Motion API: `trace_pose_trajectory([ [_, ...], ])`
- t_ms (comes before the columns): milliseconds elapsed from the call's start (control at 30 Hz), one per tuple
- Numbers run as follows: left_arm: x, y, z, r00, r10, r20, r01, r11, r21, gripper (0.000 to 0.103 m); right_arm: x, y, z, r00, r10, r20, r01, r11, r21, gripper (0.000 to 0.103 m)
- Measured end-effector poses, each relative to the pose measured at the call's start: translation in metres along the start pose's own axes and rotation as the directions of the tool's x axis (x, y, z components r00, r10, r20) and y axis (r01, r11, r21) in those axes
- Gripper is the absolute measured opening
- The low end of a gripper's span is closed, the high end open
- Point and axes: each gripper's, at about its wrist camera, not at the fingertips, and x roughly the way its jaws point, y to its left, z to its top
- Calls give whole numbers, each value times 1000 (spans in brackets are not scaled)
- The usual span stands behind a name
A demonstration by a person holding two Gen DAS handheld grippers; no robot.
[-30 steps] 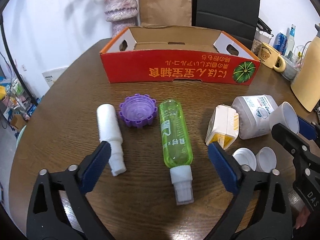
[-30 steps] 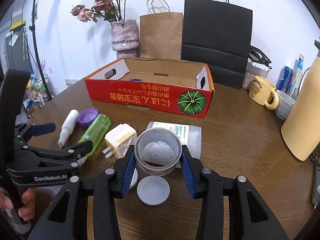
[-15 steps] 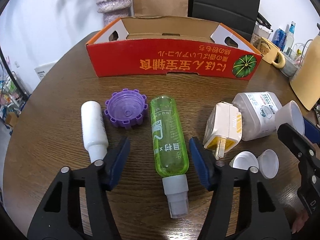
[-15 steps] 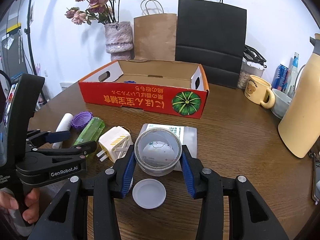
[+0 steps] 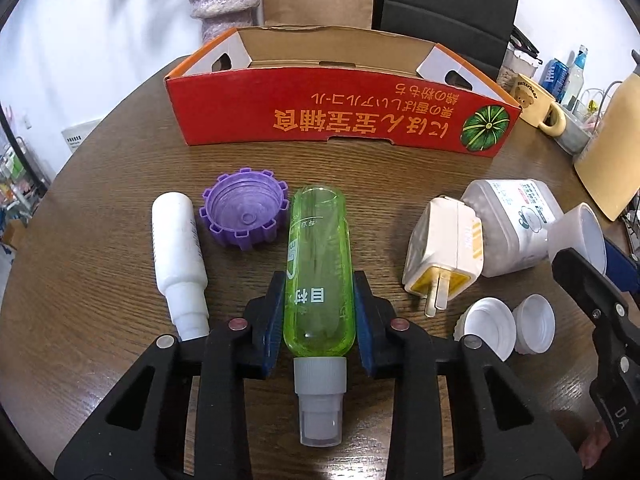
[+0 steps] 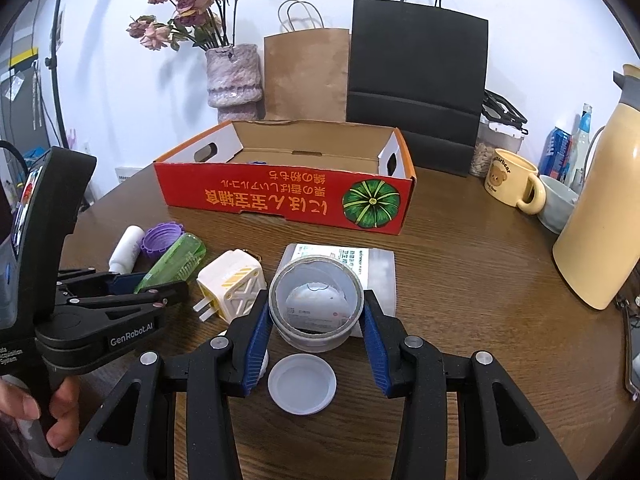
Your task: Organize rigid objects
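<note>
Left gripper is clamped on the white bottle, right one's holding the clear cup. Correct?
Not quite. The left gripper is closed on the green spray bottle, not the white bottle, which lies untouched beside it, as the left wrist view shows. The right gripper does hold the clear cup.

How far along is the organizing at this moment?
Early. Something blue already lies in the red box. In hand: left gripper clamps the green spray bottle; right gripper holds a clear cup. Left on the table: white bottle, purple cap, plug adapter.
</note>
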Motion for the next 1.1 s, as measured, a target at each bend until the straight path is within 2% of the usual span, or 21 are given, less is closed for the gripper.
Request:
trace_pose_trajectory([
  [267, -5, 1, -2, 1000, 10, 12, -10, 1000, 6, 28, -3, 2, 0, 1000, 1, 15, -1, 1000, 11, 48],
  [633, -30, -2, -4, 996, -5, 89, 2, 999, 38, 28, -9, 10, 1, 1000, 2, 31, -3, 1000, 24, 48],
  [1100, -52, 19, 9, 990, 12, 142, -16, 1000, 24, 28, -10, 24, 20, 999, 9, 43, -9, 1000, 6, 48],
])
